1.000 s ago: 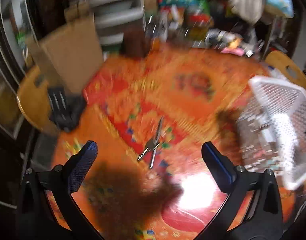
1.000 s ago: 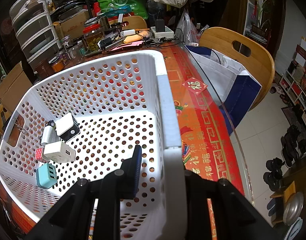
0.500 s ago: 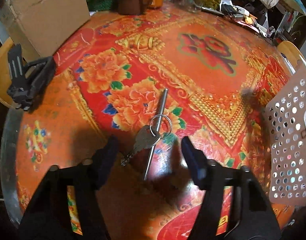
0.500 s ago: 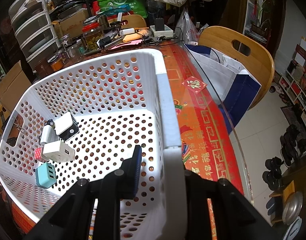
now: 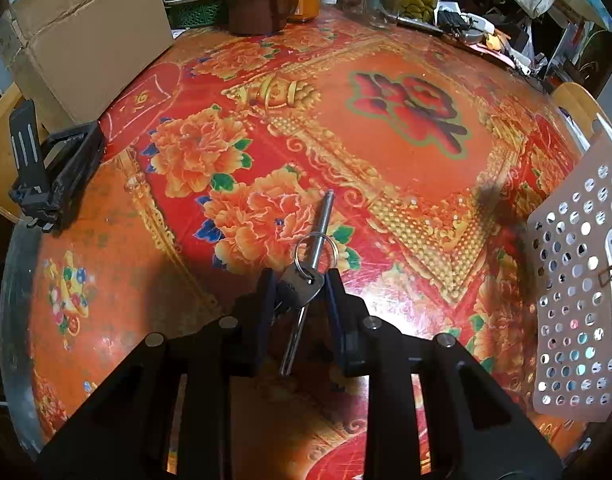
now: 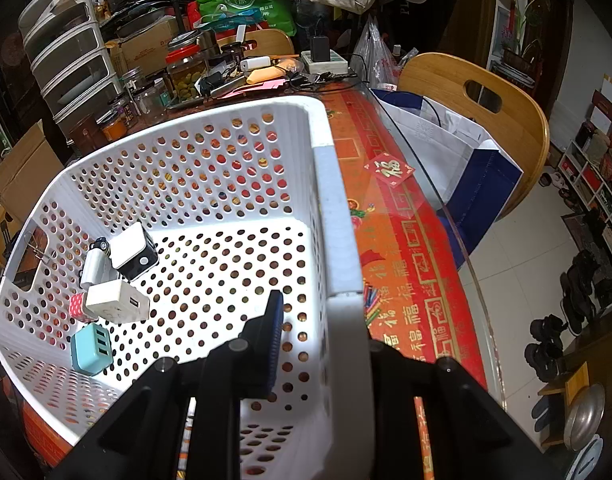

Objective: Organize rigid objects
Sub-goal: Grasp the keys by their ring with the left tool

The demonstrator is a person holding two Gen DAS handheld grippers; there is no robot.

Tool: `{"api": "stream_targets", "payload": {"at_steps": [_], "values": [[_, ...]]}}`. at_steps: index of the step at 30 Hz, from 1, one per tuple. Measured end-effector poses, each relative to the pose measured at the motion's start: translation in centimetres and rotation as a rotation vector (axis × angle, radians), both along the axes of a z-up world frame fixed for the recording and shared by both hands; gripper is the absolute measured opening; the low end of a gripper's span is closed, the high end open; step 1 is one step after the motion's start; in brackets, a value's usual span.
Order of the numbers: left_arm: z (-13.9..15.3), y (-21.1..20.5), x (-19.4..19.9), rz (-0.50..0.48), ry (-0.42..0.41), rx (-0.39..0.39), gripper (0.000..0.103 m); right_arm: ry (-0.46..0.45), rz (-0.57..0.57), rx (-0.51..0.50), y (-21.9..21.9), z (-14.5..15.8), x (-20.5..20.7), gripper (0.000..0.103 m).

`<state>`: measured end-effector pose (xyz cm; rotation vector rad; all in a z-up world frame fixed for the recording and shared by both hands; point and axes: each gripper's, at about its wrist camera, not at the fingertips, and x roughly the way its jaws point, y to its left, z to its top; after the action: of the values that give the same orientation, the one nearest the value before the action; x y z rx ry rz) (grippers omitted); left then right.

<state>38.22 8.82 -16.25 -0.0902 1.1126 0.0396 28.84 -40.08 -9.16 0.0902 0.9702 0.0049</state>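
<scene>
The left gripper [image 5: 298, 283] is closing its two blue-padded jaws on a silver key [image 5: 302, 285] that is lying on the red flowered tablecloth [image 5: 385, 168]; both pads are touching the key's head. The key ring [image 5: 316, 249] is sitting just beyond the fingertips, looped around a slim metal rod [image 5: 321, 224] that is running from between the jaws out across the cloth, away from the gripper. To the right of the key, well apart, the white perforated basket [image 5: 577, 312] is standing at the table's edge. To the key's far left a black folded stand [image 5: 50, 176] is lying beside a cardboard box [image 5: 86, 44].

The right gripper [image 6: 317, 320] is clamping the basket's right wall [image 6: 337, 240] — one pad inside, the other finger hidden behind the wall. Inside the basket, against its left side, a teal USB charger [image 6: 90, 349], a white charger [image 6: 116, 303], a black-and-white cube [image 6: 133, 251] and another white plug [image 6: 93, 268] are sitting clustered together
</scene>
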Motion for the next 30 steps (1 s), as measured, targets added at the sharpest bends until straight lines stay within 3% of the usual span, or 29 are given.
{"api": "stream_targets", "payload": {"at_steps": [1,3,9,18,22,30], "values": [[0.3,-0.1,-0.1,-0.004,-0.013,0.002,0.013,0.000,0.000,0.000,0.0,0.0,0.0,0.021],[0.7,0.0,-0.3,-0.011,-0.022,-0.006,0.009,0.000,0.000,0.000,0.0,0.0,0.0,0.021],[0.5,0.0,-0.3,-0.012,-0.018,-0.003,0.009,0.001,0.000,0.000,0.0,0.0,0.0,0.021],[0.4,2.3,-0.2,0.044,-0.014,-0.067,0.008,0.001,0.000,0.000,0.0,0.0,0.0,0.021],[0.5,3.8,-0.5,0.088,-0.029,-0.092,0.002,0.000,0.000,0.001,0.0,0.1,0.0,0.021],[0.8,4.7,-1.4,0.109,-0.053,-0.086,0.002,0.001,0.000,-0.004,0.1,0.2,0.1,0.021]]}}
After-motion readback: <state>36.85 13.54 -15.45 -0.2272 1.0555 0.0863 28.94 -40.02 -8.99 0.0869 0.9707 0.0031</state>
